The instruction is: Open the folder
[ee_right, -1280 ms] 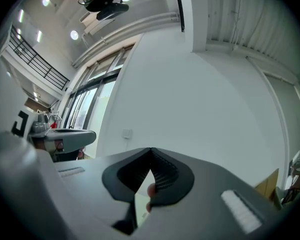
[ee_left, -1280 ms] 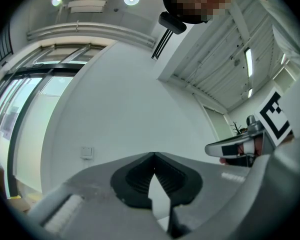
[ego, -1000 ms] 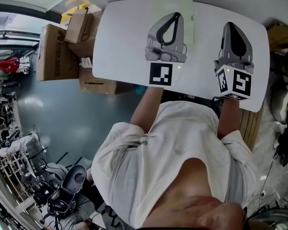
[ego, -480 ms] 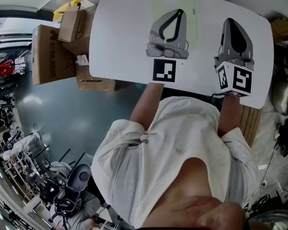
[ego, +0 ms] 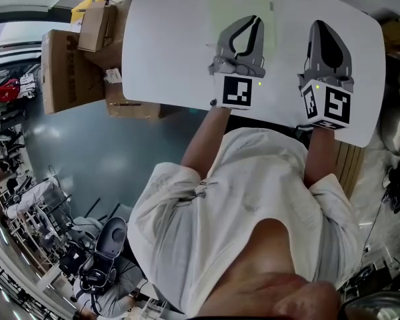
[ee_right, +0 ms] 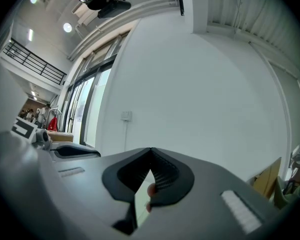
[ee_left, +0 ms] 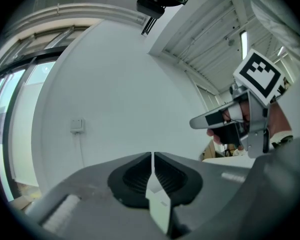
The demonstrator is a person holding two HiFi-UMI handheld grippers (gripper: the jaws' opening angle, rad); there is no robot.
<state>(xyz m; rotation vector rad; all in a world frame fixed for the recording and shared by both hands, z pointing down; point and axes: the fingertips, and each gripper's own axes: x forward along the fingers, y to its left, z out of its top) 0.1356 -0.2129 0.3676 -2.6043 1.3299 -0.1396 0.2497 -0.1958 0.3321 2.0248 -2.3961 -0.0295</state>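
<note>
A pale green folder lies flat and closed on the far part of the white worktop. In the head view the left claw shows over the folder's near right part, pointing away from the person; whether it touches the folder cannot be told. Its jaws are pressed together along their whole length, with nothing between them. The right claw is over bare worktop just right of the folder, well apart from the left one and pointing the same way. Its jaws meet at the tips and grip nothing. Each claw carries a cube with black and white square markers at its near end. Both gripper views look level at a plain white wall with a small switch and a cable hanging below it; the folder shows in neither. Left of the worktop, brown cardboard boxes are stacked on the grey floor.
</note>
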